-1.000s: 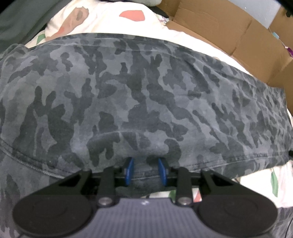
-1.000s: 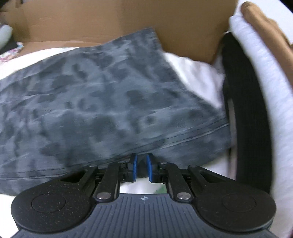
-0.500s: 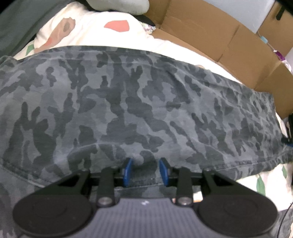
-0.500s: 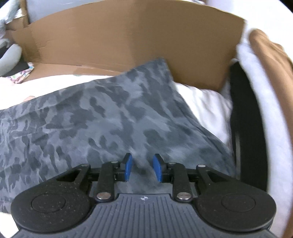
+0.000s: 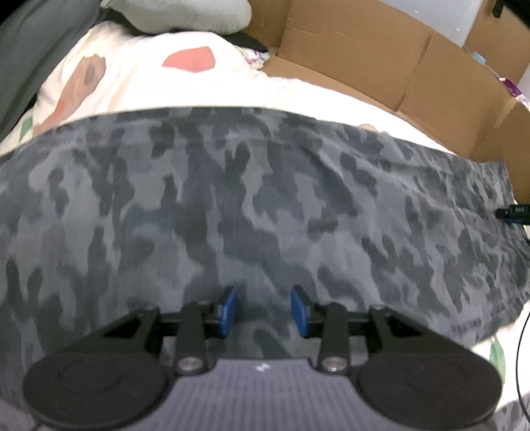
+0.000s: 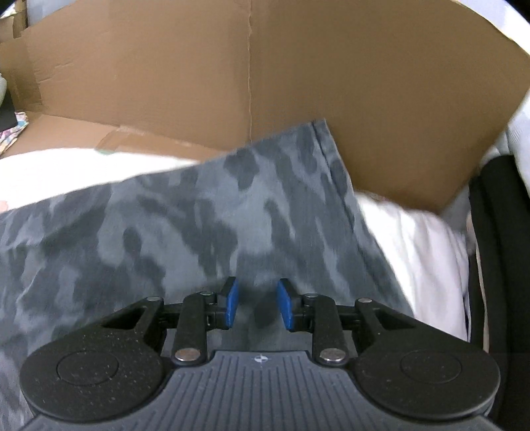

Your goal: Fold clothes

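Left wrist view: grey camouflage-print cotton garment flat on bedsheet; soft, limp, light; pinch hem corners. Left gripper, right gripper: parted, empty.

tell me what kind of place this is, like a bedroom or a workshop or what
Probably a bedroom or living space at home: the camo garment lies on a soft printed bedsheet, a pale pillow sits at the far end, and flattened cardboard boxes stand alongside.
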`<action>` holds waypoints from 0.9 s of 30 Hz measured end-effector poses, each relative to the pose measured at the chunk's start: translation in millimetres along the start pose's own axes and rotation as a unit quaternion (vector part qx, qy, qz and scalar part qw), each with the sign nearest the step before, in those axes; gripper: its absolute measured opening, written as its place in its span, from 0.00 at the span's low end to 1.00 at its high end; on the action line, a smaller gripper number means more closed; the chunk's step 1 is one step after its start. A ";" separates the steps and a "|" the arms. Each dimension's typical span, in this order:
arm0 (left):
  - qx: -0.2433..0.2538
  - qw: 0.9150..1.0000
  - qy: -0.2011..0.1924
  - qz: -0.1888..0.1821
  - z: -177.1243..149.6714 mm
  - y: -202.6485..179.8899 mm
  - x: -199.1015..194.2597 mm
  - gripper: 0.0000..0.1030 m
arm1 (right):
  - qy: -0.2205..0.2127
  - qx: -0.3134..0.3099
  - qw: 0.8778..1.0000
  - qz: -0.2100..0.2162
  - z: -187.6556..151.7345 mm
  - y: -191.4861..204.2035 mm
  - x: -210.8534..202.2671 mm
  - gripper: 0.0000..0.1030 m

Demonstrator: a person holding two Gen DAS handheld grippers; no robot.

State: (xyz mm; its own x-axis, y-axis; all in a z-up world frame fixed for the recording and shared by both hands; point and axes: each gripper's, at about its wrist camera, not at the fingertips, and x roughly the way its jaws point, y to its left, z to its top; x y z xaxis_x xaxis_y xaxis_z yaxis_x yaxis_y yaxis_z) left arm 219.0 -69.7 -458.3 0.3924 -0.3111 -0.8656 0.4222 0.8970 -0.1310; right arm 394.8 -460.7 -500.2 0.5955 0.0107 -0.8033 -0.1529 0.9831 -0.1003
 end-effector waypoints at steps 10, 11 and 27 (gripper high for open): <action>0.030 0.999 -0.018 0.033 45.0 1.5 39.0 0.40 | 0.009 -0.005 1.000 -0.018 38.2 -9.9 32.5 0.30; 0.033 0.999 -0.021 0.037 49.2 2.0 43.2 0.42 | 0.009 -0.003 1.000 -0.029 41.8 -11.5 36.1 0.31; 0.005 0.996 -0.023 0.084 132.5 11.3 85.1 0.57 | 0.022 0.015 0.998 -0.052 68.8 -10.3 52.1 0.32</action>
State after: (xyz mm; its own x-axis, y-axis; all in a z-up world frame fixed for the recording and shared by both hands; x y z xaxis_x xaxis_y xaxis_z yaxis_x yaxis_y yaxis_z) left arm 365.5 -127.6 -469.4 0.4953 -0.1716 -0.8516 0.3552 0.9346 0.0182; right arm 481.7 -457.8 -500.6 0.5725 -0.0992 -0.8139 -0.0677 0.9835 -0.1675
